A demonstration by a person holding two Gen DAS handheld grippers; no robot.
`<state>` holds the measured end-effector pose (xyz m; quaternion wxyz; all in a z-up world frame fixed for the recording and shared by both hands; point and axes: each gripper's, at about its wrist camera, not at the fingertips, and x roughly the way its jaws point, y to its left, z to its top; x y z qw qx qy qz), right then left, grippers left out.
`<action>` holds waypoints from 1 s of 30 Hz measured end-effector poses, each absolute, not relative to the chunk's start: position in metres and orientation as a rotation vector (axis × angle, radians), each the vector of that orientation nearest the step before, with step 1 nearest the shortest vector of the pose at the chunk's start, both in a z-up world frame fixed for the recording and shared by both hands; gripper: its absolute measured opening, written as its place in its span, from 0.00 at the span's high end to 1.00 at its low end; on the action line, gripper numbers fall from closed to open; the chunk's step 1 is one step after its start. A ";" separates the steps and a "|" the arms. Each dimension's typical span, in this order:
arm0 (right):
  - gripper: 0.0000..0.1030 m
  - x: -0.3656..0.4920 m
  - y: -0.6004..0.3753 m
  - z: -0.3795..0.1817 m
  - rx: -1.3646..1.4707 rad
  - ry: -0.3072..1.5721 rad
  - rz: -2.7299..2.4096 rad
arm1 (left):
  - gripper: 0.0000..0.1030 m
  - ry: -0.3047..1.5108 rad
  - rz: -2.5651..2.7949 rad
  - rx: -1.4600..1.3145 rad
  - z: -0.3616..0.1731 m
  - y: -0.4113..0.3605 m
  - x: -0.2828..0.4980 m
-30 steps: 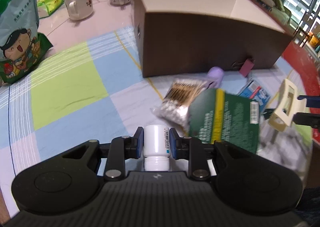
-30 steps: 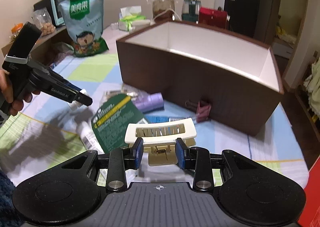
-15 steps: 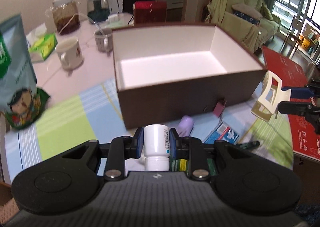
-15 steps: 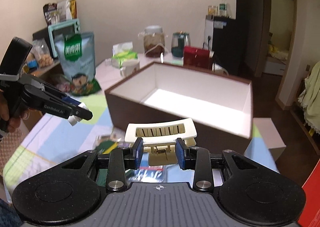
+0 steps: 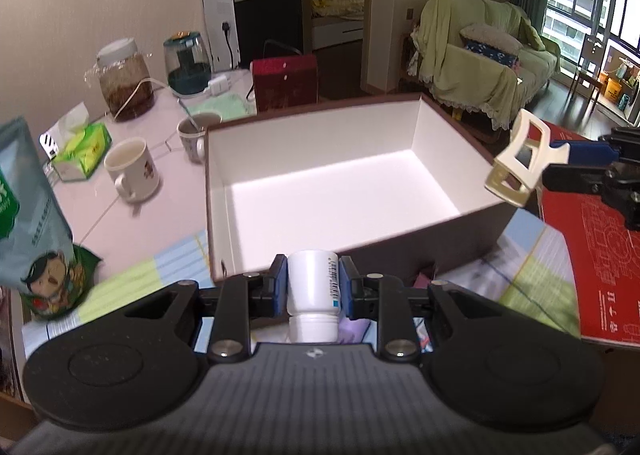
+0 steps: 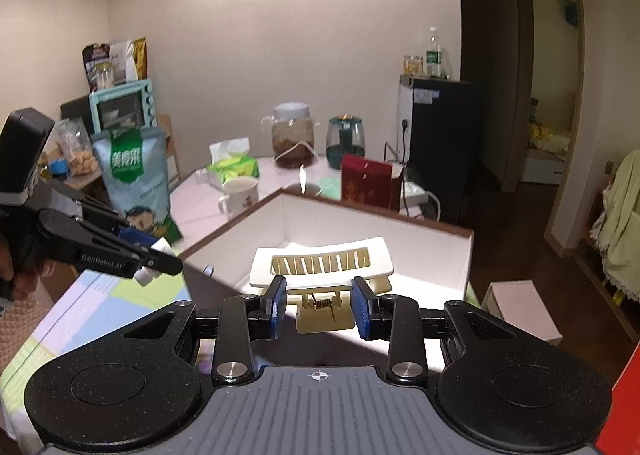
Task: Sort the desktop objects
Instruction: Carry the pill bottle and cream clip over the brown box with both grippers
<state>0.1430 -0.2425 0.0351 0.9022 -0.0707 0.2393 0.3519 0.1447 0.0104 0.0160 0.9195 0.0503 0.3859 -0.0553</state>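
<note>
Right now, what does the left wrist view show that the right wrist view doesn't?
Only the left wrist view shows the box's whole white floor, bare, plus the sofa and red mat. Only the right wrist view shows the toaster oven and the hand holding the left tongs. Both show the brown box, white bottle, cream clip, mugs and snack bag.

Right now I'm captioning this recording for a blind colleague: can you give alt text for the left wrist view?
The left gripper clamps a white pill bottle just short of an empty brown box with a white inside. At right, the right gripper holds a cream hair clip by the box's rim; mugs stand left.
</note>
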 end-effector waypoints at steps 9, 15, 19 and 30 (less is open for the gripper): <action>0.67 0.191 -0.236 0.036 -0.111 0.486 0.741 | 0.78 0.762 -0.094 0.137 0.030 -0.010 0.179; 0.67 0.224 -0.231 0.029 -0.105 0.501 0.744 | 0.78 0.762 -0.080 0.165 0.031 -0.015 0.207; 0.67 0.244 -0.229 0.023 -0.099 0.515 0.736 | 0.78 0.768 -0.083 0.173 0.029 -0.016 0.226; 0.67 0.300 -0.207 -0.006 -0.107 0.597 0.716 | 0.78 0.853 -0.095 0.162 -0.006 -0.011 0.289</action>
